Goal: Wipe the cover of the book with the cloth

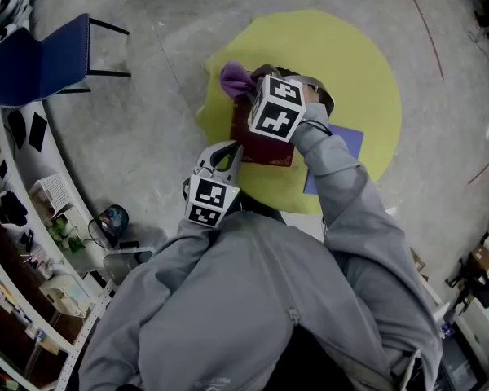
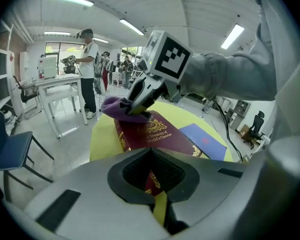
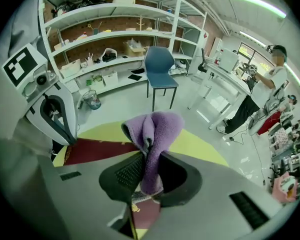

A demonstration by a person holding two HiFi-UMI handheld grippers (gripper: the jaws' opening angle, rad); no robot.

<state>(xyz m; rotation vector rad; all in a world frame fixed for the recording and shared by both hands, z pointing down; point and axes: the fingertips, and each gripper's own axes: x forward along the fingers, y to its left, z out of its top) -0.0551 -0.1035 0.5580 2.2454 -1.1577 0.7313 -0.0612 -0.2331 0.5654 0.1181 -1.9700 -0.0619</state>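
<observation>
The right gripper (image 3: 148, 178) is pinching the soft, light cloth (image 3: 154, 132) tight against the far corner of the book (image 2: 157, 134). The left gripper (image 2: 153, 180) is clamping the near edge of this stiff, probably heavy book on the yellow table (image 1: 360, 72), likely the best place to steady it.

Three cams on one yellow round table (image 1: 367, 80).
Head cam: high overhead, facing steeply down, whole table in frame. Left gripper (image 2: 152, 171) cam: low, v. close, facing along the book (image 2: 157, 134) twd right gripper (image 2: 138, 105). Right gripper cam: close, facing back. All 3 share the book.
</observation>
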